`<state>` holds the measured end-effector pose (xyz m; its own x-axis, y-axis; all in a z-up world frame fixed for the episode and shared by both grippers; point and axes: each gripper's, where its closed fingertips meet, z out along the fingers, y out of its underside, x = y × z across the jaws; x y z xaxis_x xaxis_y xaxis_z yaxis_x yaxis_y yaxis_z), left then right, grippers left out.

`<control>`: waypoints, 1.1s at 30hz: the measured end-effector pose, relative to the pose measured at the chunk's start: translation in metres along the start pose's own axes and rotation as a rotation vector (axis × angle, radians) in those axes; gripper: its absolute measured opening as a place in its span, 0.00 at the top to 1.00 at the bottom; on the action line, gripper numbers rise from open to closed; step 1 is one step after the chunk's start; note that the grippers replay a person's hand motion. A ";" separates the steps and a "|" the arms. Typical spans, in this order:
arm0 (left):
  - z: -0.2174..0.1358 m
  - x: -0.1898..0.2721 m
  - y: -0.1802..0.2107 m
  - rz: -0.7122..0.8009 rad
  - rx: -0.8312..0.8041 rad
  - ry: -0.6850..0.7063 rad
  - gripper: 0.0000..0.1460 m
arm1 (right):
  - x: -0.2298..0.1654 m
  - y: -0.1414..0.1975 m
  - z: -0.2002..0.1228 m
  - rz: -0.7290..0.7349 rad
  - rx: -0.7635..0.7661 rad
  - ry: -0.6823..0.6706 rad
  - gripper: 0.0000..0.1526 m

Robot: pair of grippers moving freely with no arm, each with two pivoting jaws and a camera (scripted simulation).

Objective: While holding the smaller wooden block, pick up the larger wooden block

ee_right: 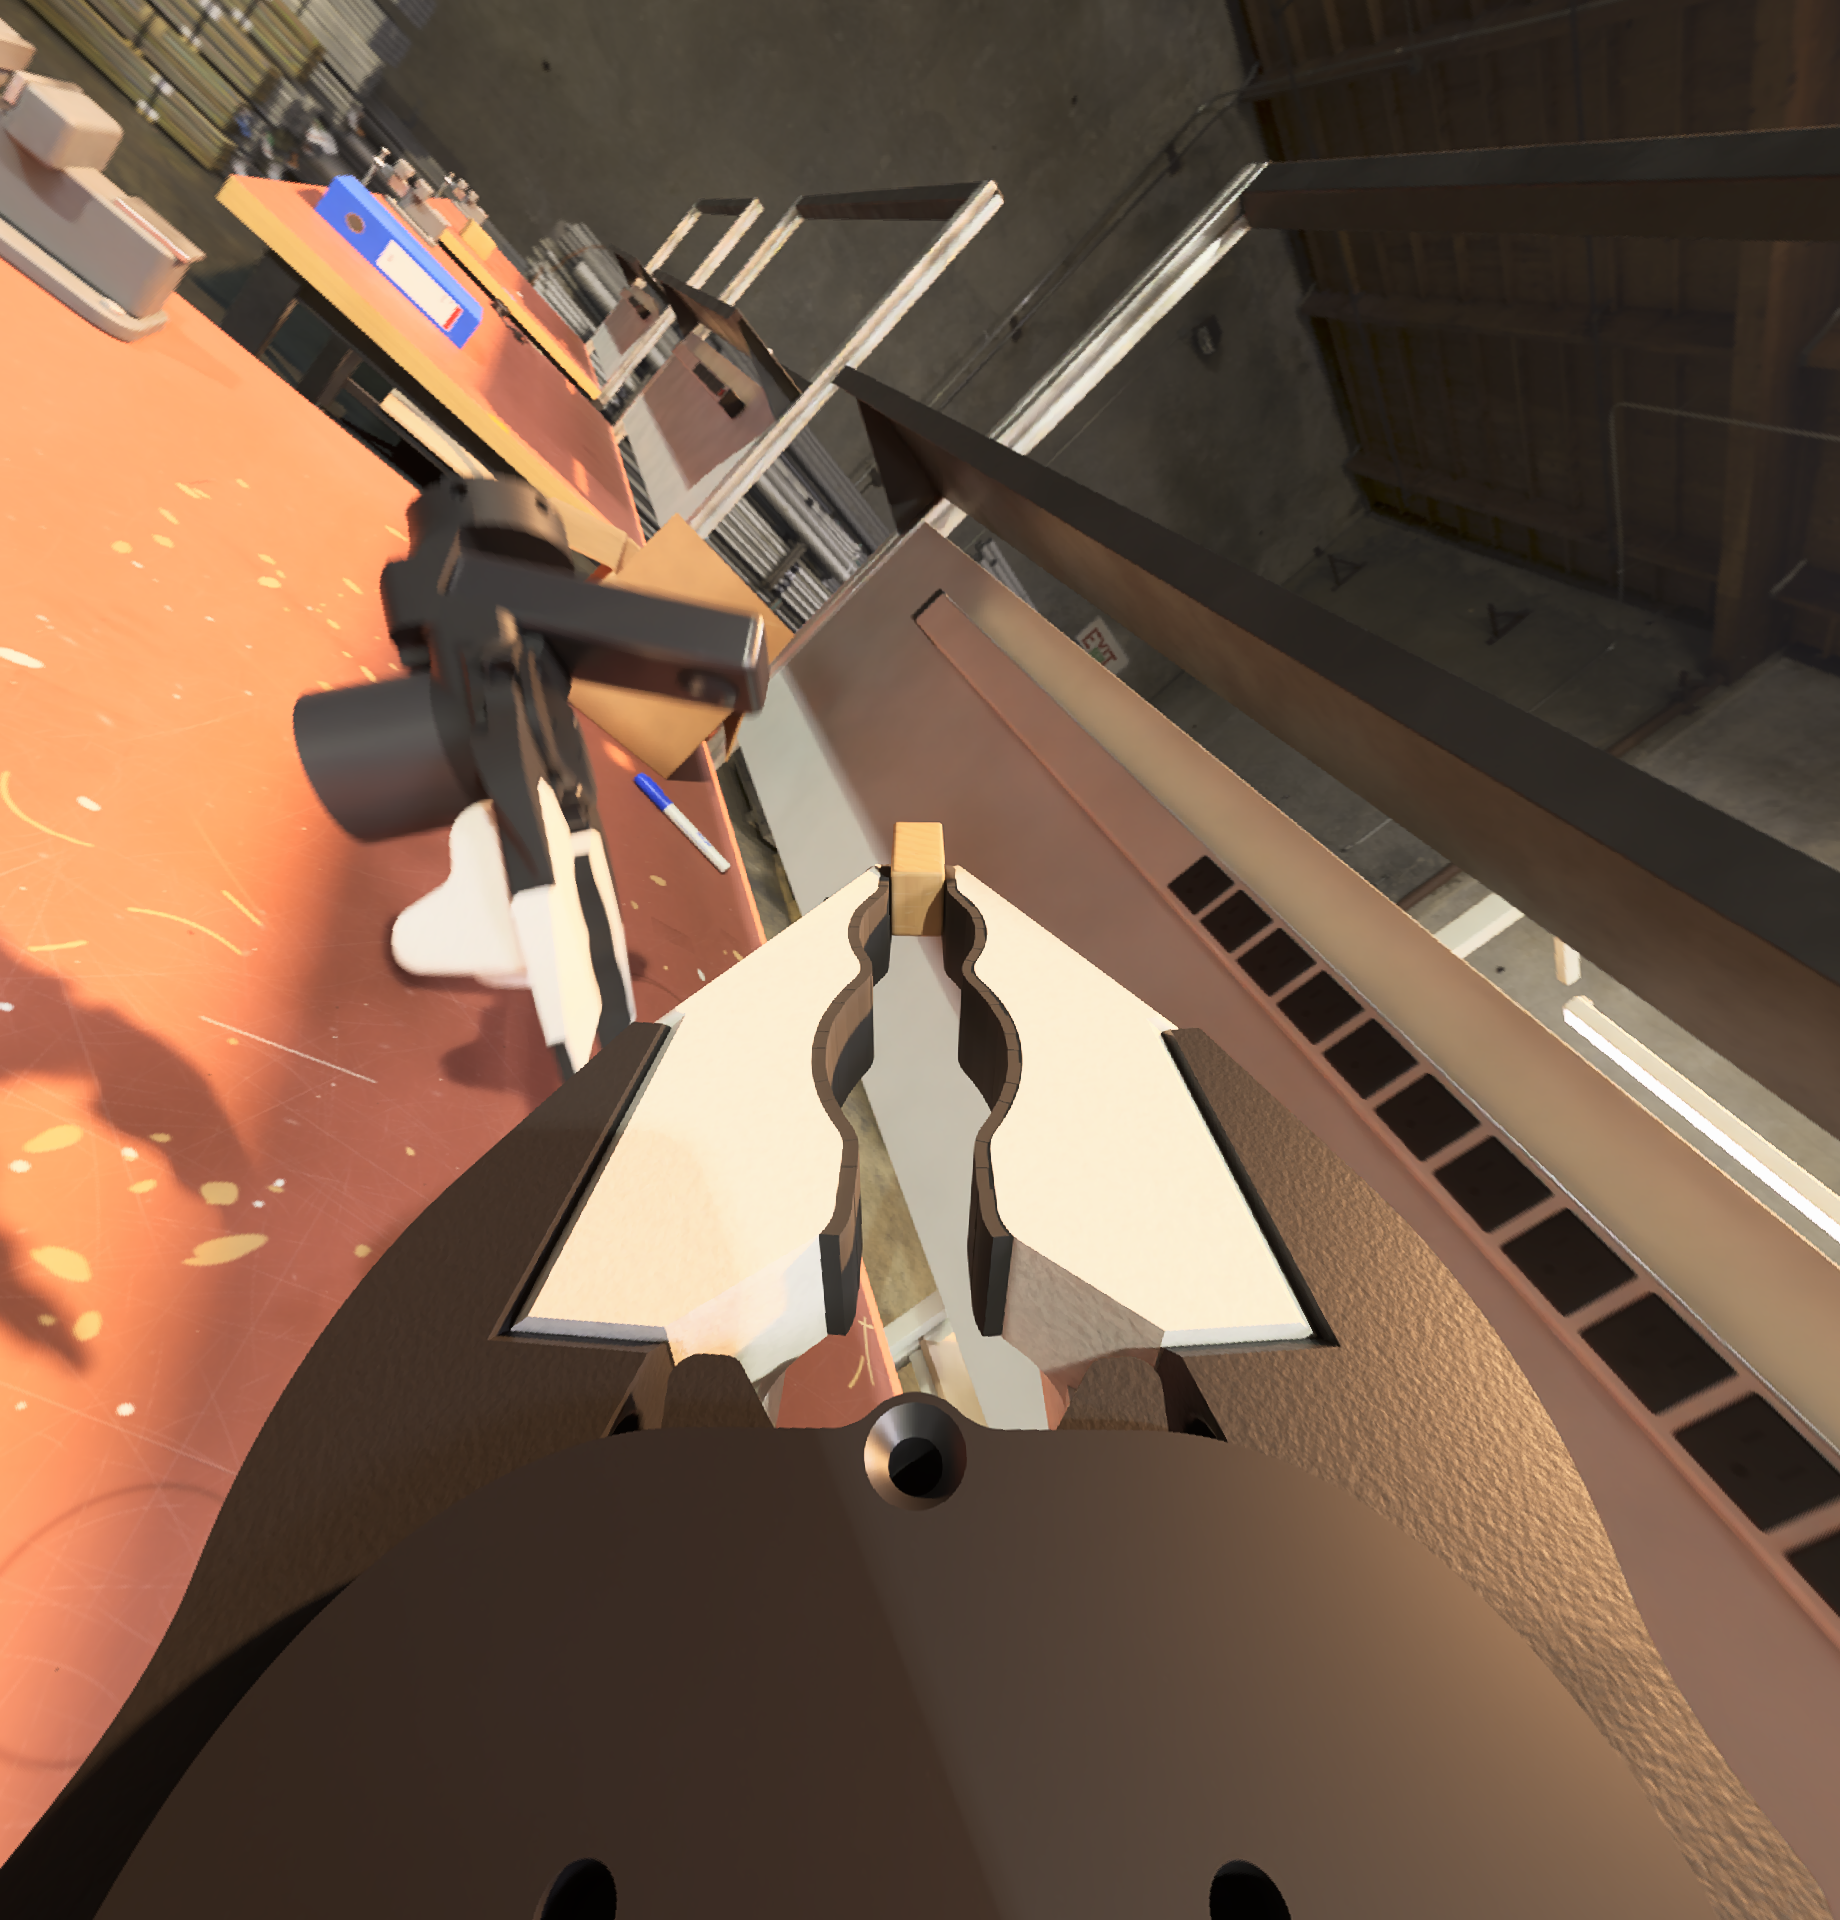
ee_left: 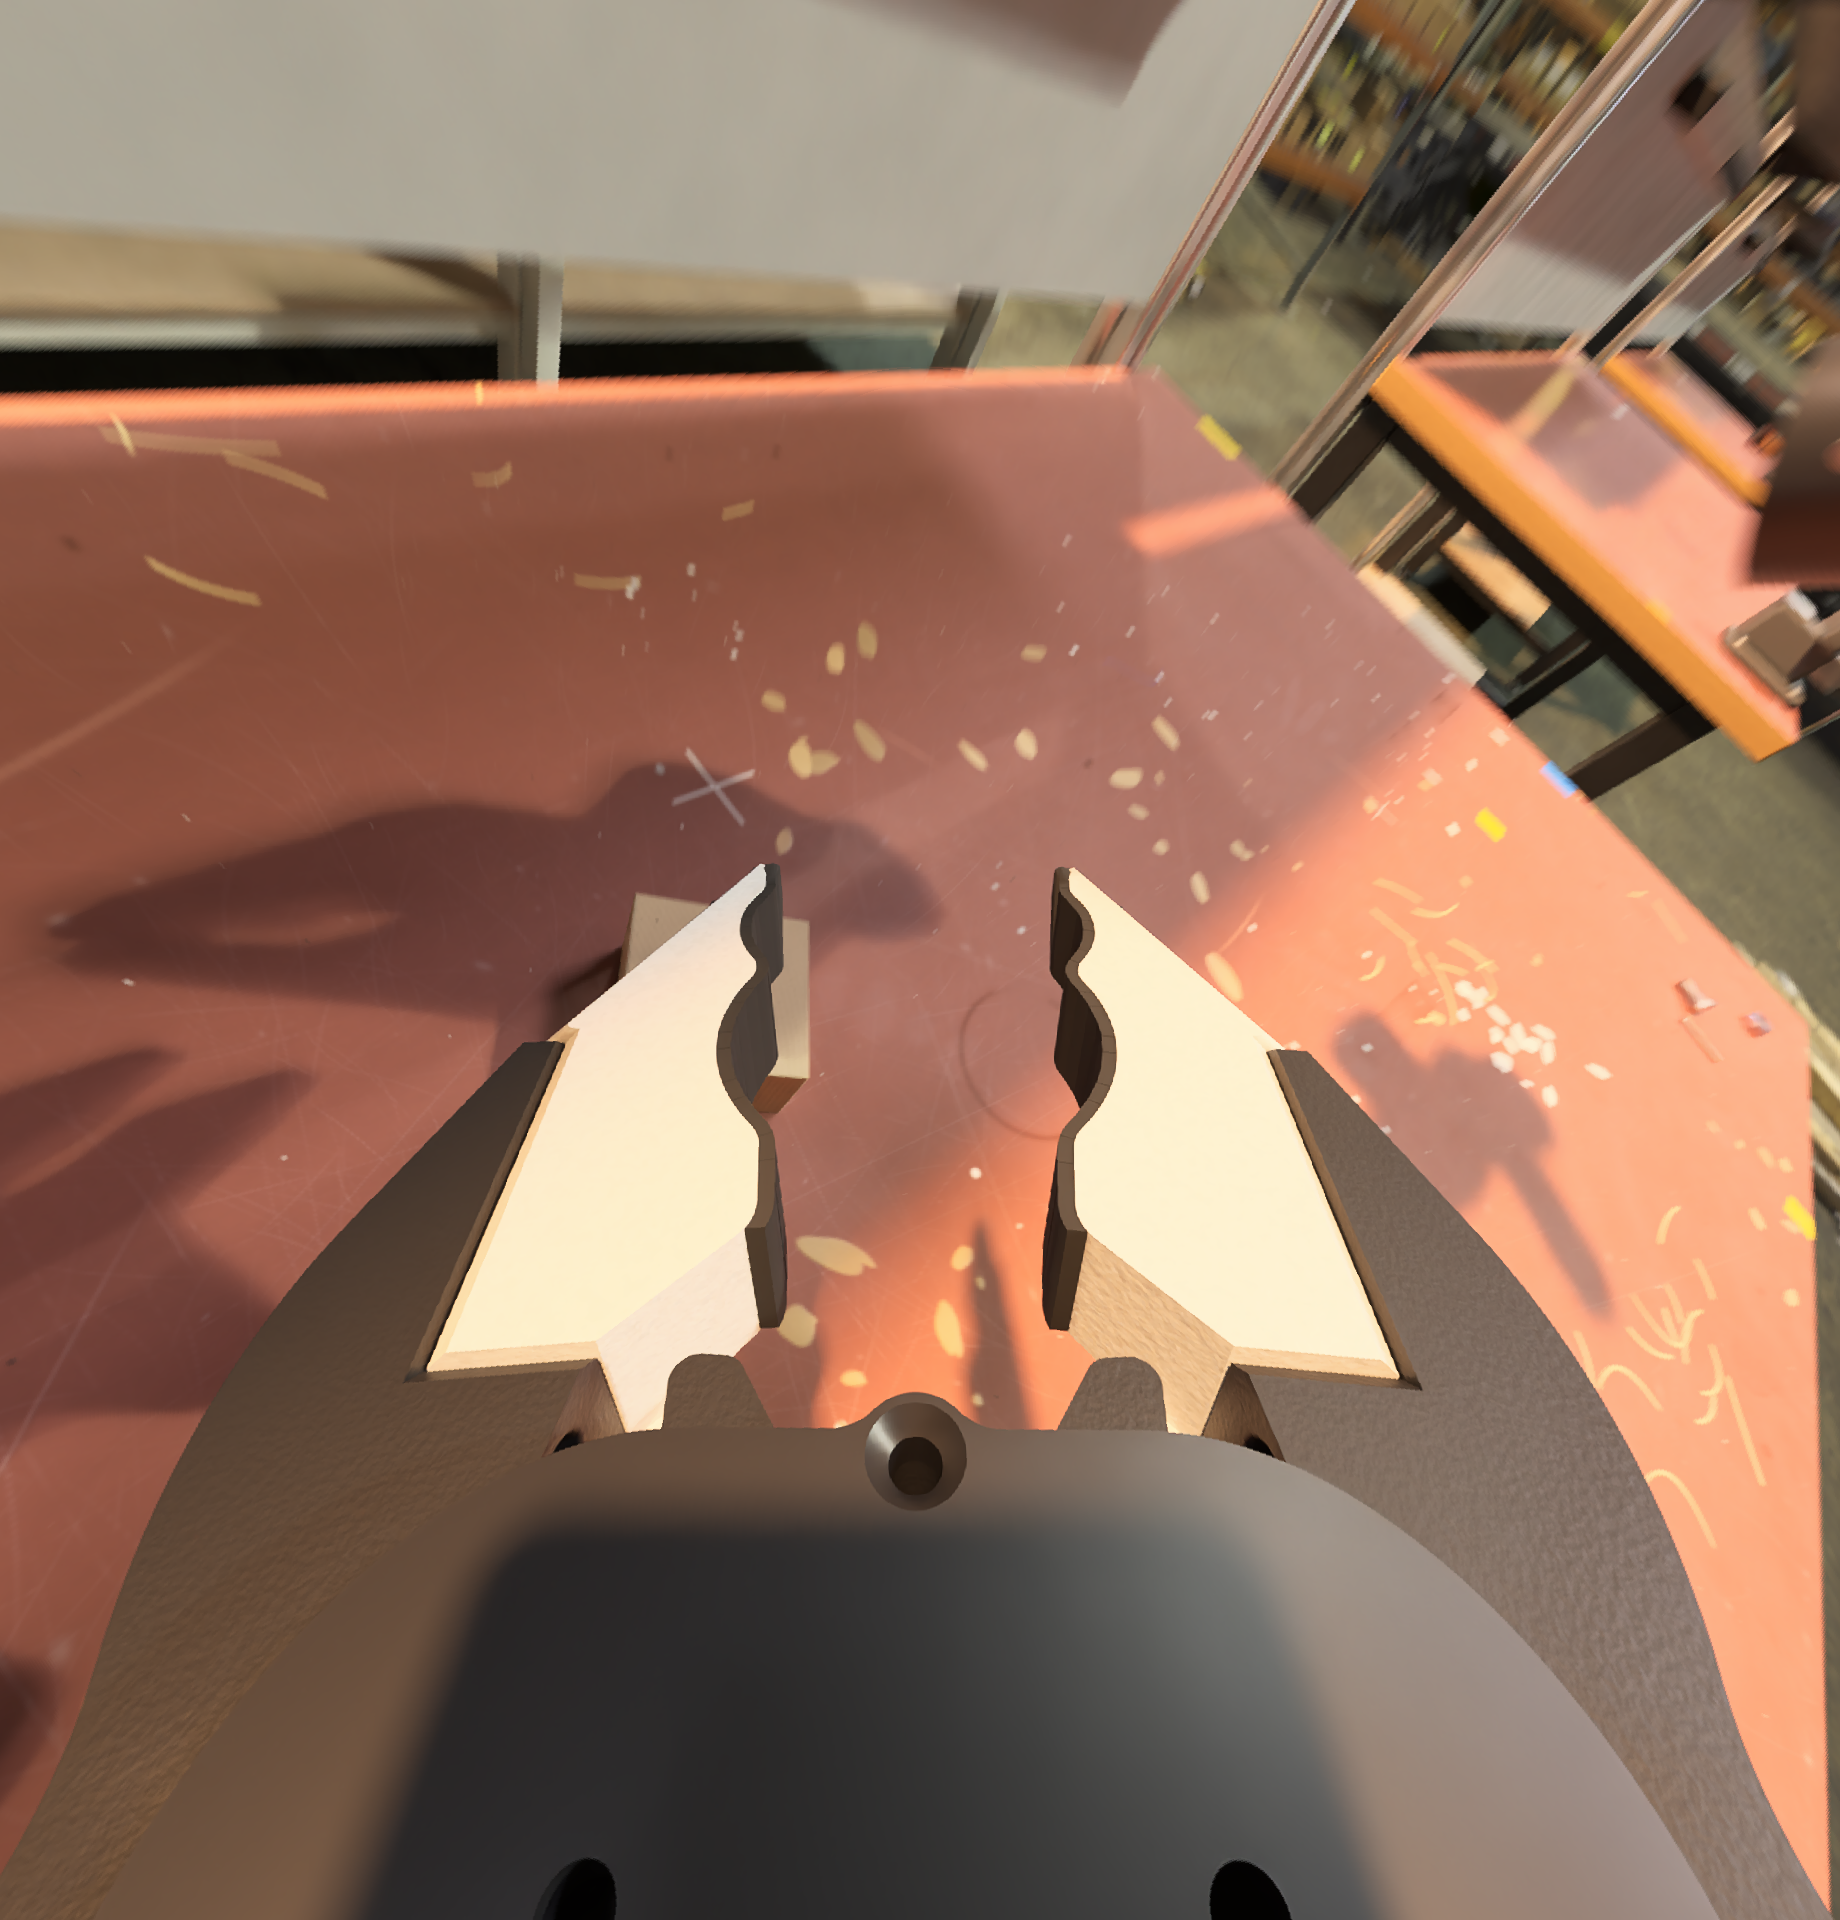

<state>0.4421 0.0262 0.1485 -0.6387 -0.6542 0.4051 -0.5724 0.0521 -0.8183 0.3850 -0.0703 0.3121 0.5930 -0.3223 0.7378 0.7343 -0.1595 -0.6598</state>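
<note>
In the left wrist view my left gripper (ee_left: 914, 883) is open and empty above the reddish table (ee_left: 376, 644). The larger wooden block (ee_left: 793, 997) lies on the table just left of the gap, mostly hidden behind the left finger (ee_left: 646, 1122). In the right wrist view my right gripper (ee_right: 916, 878) is shut on the smaller wooden block (ee_right: 917, 878), pinched at the fingertips and held up in the air beyond the table's edge. The left gripper also shows in the right wrist view (ee_right: 521, 748), pointing down at the table.
Wood shavings (ee_left: 864, 738) and chips litter the table. A blue-capped marker (ee_right: 682, 821) lies near the table edge, by a cardboard box (ee_right: 677, 644). A blue binder (ee_right: 396, 260) lies on a neighbouring bench. The table's right edge (ee_left: 1518, 727) drops to the floor.
</note>
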 end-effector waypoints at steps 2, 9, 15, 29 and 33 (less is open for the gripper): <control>0.024 -0.009 0.012 -0.022 -0.063 0.014 0.63 | 0.008 -0.001 -0.007 0.002 -0.005 0.017 0.95; 0.065 -0.056 0.012 0.010 -0.061 0.035 0.50 | 0.023 0.005 -0.016 0.045 0.002 0.034 0.95; 0.085 -0.087 0.042 0.103 -0.246 -0.007 0.46 | 0.023 0.010 -0.014 0.045 -0.010 0.027 0.95; 0.042 -0.058 0.107 0.192 -0.684 0.005 0.64 | 0.013 0.012 -0.009 0.039 -0.024 -0.004 0.95; 0.052 -0.069 0.100 0.218 -0.625 -0.146 0.44 | 0.015 0.008 -0.012 0.023 -0.019 0.007 0.95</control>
<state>0.4555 0.0374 0.0171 -0.7222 -0.6723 0.1623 -0.6562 0.5919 -0.4681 0.3955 -0.0873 0.3163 0.6071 -0.3323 0.7218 0.7143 -0.1697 -0.6789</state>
